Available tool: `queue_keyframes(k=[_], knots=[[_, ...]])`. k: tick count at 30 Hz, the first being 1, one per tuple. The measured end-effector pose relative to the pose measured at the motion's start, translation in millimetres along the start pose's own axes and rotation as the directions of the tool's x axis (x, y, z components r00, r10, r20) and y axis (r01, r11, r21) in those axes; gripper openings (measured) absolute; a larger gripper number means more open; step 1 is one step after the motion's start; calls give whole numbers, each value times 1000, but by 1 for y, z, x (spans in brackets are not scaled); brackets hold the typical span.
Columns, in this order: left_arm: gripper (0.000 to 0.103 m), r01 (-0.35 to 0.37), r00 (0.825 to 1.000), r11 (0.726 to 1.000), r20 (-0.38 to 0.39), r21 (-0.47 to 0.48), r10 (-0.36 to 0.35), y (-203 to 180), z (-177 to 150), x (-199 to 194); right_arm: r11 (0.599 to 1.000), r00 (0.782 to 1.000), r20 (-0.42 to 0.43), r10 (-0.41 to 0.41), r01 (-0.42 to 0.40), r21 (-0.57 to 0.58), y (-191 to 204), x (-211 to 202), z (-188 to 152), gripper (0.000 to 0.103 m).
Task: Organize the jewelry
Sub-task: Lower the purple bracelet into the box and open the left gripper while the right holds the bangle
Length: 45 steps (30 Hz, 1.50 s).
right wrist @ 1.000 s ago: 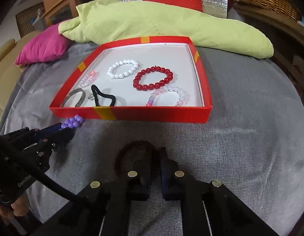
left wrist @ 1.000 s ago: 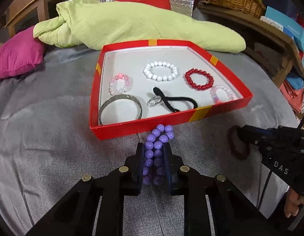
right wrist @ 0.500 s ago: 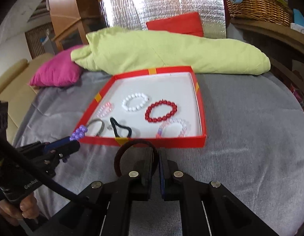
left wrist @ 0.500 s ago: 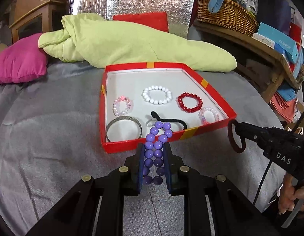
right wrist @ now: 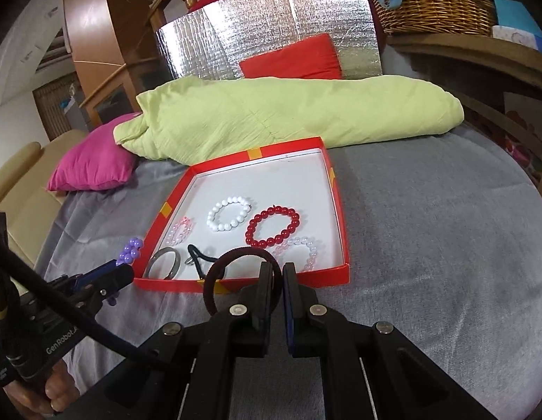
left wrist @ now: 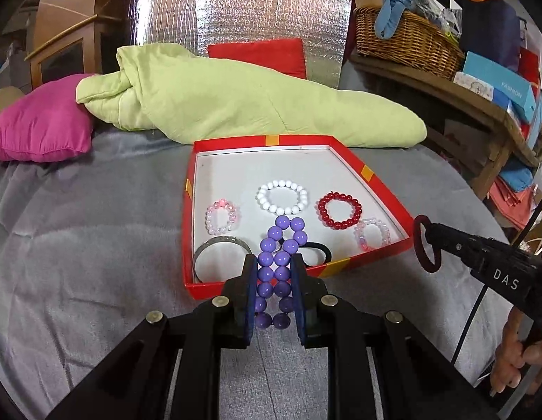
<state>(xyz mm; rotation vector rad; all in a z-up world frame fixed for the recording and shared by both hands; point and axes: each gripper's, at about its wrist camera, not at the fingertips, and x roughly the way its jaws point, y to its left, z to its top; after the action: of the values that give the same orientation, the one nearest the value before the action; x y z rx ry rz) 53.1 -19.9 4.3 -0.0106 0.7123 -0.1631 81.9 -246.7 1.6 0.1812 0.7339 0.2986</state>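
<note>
A red tray [left wrist: 367, 172] [right wrist: 341, 245] with a white floor lies on the grey cloth. In it lie a white bead bracelet [left wrist: 282, 197], a red bead bracelet [left wrist: 339, 210], two pale pink bead bracelets [left wrist: 222, 217] [left wrist: 372, 233], a silver bangle [left wrist: 208, 248] and a black hair tie [left wrist: 320, 250]. My left gripper [left wrist: 273, 273] is shut on a purple bead bracelet [left wrist: 276, 262], raised above the tray's near edge. My right gripper [right wrist: 277, 280] is shut on a dark red hair tie [right wrist: 232, 276], raised in front of the tray; it also shows in the left wrist view [left wrist: 425, 243].
A light green quilt [left wrist: 243, 101] lies behind the tray, with a magenta pillow [left wrist: 40, 126] to its left and a red cushion [left wrist: 257, 56] against a silver panel. A wooden shelf [left wrist: 446, 87] with a wicker basket [left wrist: 407, 40] and boxes stands on the right.
Both grippers have risen off the cloth, each carrying its piece. The purple bracelet now hangs over the tray's near edge, and the dark red hair tie is lifted clear of the cloth.
</note>
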Motion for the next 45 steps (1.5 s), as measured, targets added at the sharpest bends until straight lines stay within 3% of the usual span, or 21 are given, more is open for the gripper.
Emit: queue_keyframes(k=[17,34,45], knots=[[20,-86,996,996,-17,16,86,-9,17,20,1000,1000,7,4,-4,-8,7,28,26,7],[20,-123,992,992,-28,42,124,-10,42,57,1000,1000,-8,11,-11,21,8,74,56,7],[20,-160,986,986,-36,42,161,12,70,95,998,999,-34,-15,17,61,-5,111,77,7]])
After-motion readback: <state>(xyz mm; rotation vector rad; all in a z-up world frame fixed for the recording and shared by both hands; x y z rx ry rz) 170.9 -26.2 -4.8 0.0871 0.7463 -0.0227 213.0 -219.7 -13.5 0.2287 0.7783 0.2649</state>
